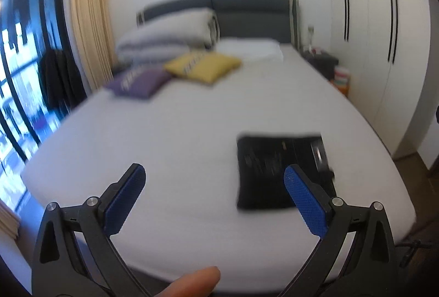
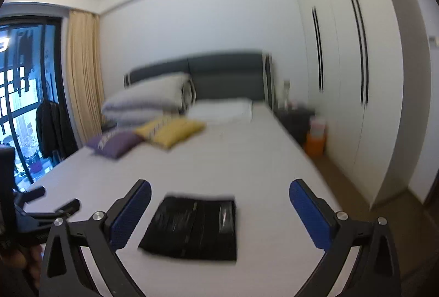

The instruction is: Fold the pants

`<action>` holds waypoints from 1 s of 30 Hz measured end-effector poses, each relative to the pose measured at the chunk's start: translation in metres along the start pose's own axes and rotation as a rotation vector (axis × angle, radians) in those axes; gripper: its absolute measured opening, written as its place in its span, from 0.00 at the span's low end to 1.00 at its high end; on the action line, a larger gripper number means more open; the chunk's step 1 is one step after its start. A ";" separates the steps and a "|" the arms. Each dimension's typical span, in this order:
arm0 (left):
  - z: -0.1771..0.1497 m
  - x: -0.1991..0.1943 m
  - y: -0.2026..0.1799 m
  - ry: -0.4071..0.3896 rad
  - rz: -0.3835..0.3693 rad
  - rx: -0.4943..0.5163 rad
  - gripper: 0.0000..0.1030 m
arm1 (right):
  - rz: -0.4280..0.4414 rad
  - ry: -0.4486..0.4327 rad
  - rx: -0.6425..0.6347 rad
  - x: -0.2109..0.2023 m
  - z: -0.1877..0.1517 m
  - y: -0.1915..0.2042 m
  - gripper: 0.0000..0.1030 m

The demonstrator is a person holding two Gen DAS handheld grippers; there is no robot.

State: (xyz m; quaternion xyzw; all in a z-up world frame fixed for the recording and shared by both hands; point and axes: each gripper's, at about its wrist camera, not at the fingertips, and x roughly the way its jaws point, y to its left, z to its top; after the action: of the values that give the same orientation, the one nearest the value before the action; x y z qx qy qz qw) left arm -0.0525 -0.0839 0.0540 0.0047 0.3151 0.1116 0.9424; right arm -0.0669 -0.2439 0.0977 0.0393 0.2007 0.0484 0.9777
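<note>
On a white bed (image 1: 170, 115), black pants (image 2: 192, 228) lie folded into a flat rectangle near the foot edge, toward the side nearest the wardrobe (image 2: 343, 72). Both grippers hang above the mattress, clear of the cloth. Left gripper (image 1: 214, 181): jaws spread wide, blue pads (image 1: 124, 203) bare, nothing between them but sheet, with the pants showing just behind its right finger. Right gripper (image 2: 219, 203): jaws equally wide and empty, the folded pants framed between the fingers but lower, resting on the sheet and untouched. A fingertip (image 1: 192, 283) of the person shows at the bottom of the left view. At the head of the bed sit a purple cushion (image 1: 137, 81), a yellow cushion (image 1: 203, 66), stacked grey pillows (image 1: 167, 33) and a white pillow (image 1: 249, 48) against a dark headboard (image 1: 247, 14). Beige curtain (image 1: 87, 17) and a dark-framed window (image 1: 24, 63) fill the left wall. Both views are blurred.
</note>
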 end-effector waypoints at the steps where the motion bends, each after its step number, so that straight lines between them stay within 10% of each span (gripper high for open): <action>1: -0.007 0.003 -0.004 0.030 -0.011 -0.004 1.00 | 0.000 0.034 0.009 0.000 -0.006 0.004 1.00; 11: -0.062 0.025 -0.031 0.134 -0.091 0.007 1.00 | -0.041 0.153 -0.028 0.008 -0.032 0.011 1.00; 30: -0.049 0.062 -0.025 0.182 -0.095 -0.009 1.00 | -0.034 0.254 -0.032 0.019 -0.054 0.014 1.00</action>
State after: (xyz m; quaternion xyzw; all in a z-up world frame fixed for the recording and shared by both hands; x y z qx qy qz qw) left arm -0.0280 -0.0980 -0.0243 -0.0247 0.3986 0.0681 0.9142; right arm -0.0721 -0.2247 0.0421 0.0138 0.3225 0.0397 0.9456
